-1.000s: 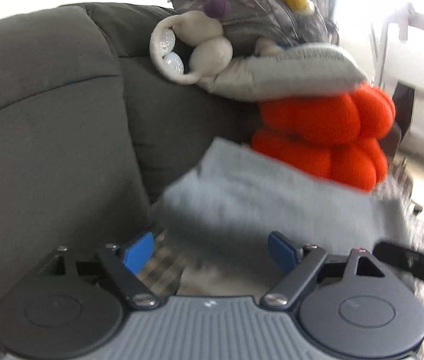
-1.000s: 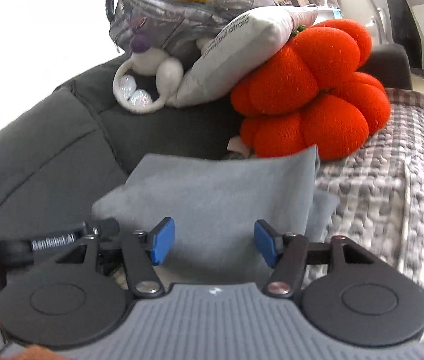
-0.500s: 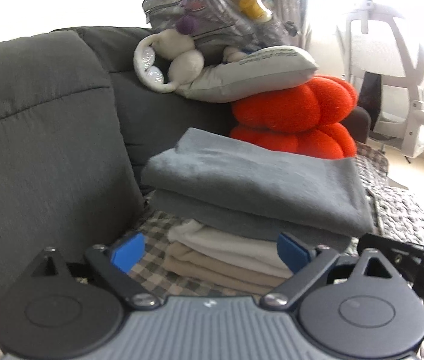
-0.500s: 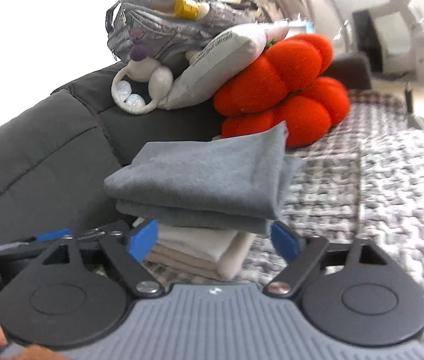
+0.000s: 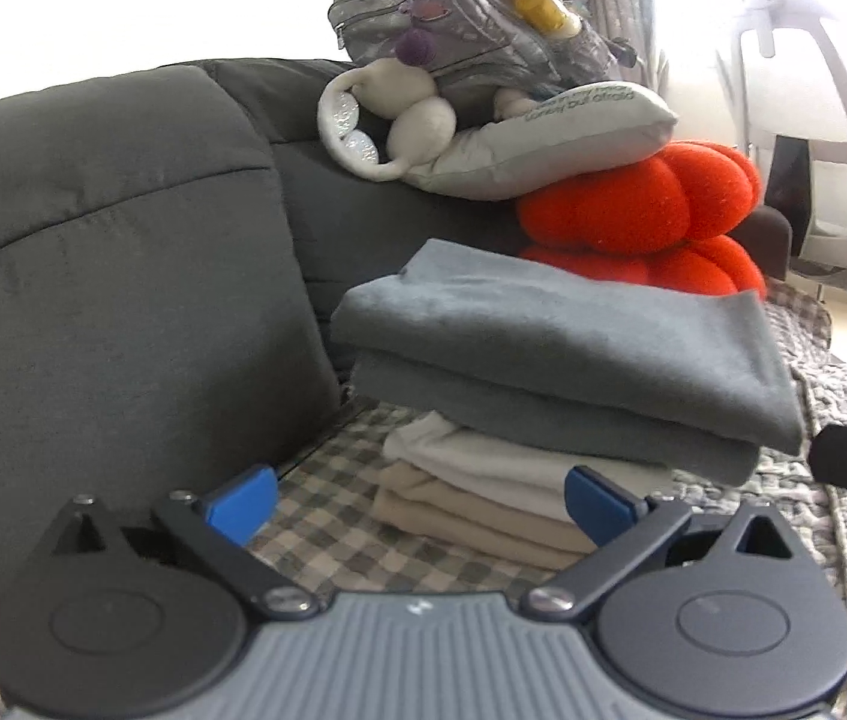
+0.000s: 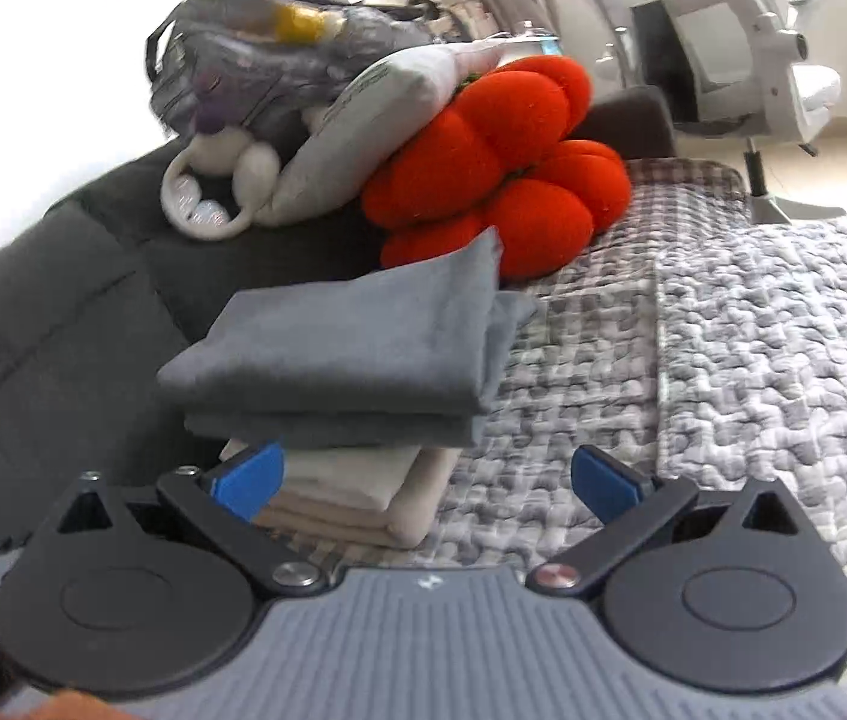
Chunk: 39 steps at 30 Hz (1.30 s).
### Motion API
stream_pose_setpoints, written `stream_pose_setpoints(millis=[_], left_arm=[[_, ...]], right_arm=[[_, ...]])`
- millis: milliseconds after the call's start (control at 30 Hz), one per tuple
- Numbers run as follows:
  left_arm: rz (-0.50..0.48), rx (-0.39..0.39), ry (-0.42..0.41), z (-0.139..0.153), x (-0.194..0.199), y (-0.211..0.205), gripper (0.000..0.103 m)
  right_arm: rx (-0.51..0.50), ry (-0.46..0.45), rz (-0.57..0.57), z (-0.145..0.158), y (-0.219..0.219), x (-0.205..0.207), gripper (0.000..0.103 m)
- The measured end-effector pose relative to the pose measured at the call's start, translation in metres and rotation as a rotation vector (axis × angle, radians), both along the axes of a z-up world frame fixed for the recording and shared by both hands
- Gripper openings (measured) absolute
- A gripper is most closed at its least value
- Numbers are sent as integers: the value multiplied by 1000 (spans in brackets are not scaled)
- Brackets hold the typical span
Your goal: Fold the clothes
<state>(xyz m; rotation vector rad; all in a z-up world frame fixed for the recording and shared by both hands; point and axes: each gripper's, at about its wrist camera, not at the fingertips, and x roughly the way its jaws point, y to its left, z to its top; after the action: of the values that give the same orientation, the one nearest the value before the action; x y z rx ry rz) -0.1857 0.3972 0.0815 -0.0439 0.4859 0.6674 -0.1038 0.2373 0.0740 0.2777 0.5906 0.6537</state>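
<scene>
Left wrist view: the left gripper (image 5: pixel 417 504) has its jaws opening, nothing pressed between its 2 blue pads (image 5: pixel 242 503), and just ahead of them sits a stack of folded clothes (image 5: pixel 519 420) on a checked blanket (image 5: pixel 327 516). The grey folded garment (image 5: pixel 567 354) lies on top, over a white piece (image 5: pixel 483 456) and a beige piece (image 5: pixel 459 516). The stack stands beside the dark grey sofa back cushion (image 5: pixel 111 312).

Right wrist view: the right gripper (image 6: pixel 426 480) is likewise opening and grasps nothing; the stack lies just beyond its left pad, toward the left of the gap, on a grey knitted throw (image 6: pixel 771 360).

Behind the stack, an orange knot cushion (image 5: pixel 639 210) carries a pale pillow (image 5: pixel 549 138) with printed lettering too blurred to read. On that rests a silver backpack (image 5: pixel 459 12); its contents are hidden. A white swivel chair (image 6: pixel 771 78) stands beyond.
</scene>
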Motion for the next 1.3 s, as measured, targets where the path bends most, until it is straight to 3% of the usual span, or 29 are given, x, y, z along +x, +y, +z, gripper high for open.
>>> stream_pose_setpoints(millis=[367, 600, 1300], left_arm=[[21, 30, 6, -3, 1, 0, 102], [11, 21, -20, 1, -3, 3, 102], [18, 92, 20, -4, 7, -8, 102]], right_arm=[[-47, 45, -33, -7, 1, 5, 103], [-102, 26, -11, -7, 11, 1, 103], [-147, 18, -43, -6, 14, 1, 103]])
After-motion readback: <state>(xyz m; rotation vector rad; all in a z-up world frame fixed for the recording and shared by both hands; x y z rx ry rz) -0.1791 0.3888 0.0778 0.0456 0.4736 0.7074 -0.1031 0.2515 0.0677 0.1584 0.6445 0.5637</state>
